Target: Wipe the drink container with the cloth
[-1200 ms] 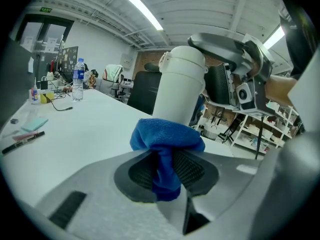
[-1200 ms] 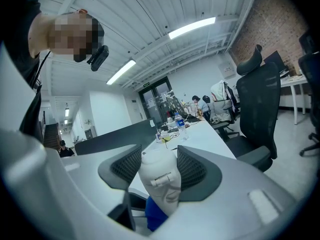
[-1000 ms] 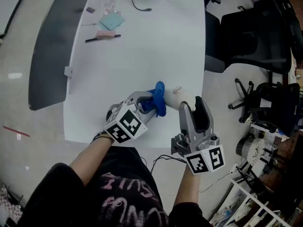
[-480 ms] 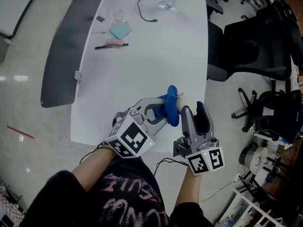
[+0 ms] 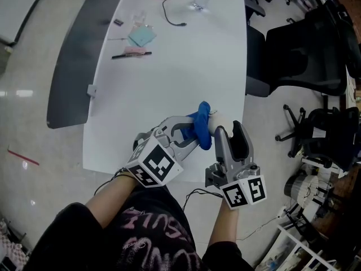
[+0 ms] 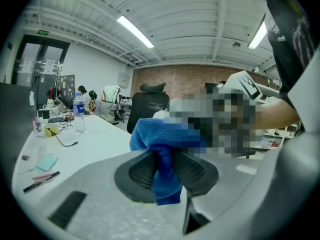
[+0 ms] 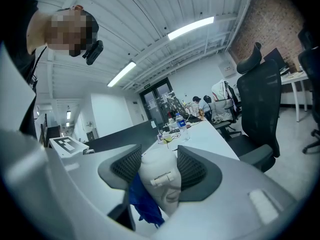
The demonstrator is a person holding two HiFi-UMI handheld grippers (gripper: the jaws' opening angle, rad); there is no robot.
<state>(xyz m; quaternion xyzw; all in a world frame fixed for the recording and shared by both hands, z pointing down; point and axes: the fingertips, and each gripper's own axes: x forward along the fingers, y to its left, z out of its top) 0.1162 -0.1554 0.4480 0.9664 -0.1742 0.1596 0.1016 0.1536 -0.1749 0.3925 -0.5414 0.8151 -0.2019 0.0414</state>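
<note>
Two grippers are at work here, both held just above the near edge of the white table [image 5: 169, 72]. On the left, the left gripper [image 6: 162, 169] is clamped on a blue cloth [image 6: 161, 136]. Its dark ribbed pads [image 6: 137, 171] pinch a fold, and the rest bunches out past the tips. The cloth looks like soft, nappy microfibre, thick enough to keep a rounded bulge and limp enough to hang in a tail. That bulge lies against the left side of the white drink container [image 7: 160, 184]. This is a smooth, matte plastic vessel with a rounded shoulder and a small moulded tab on its face. On the right, the right gripper [image 5: 230, 131] has its jaws closed on the container's sides and holds it off the table.

We judge the wiping itself to be the step in hand. The next stroke calls for dragging the cloth along the wall, or turning the container to offer a fresh face. The plastic looks slick, so the right grip must stay firm.
</note>
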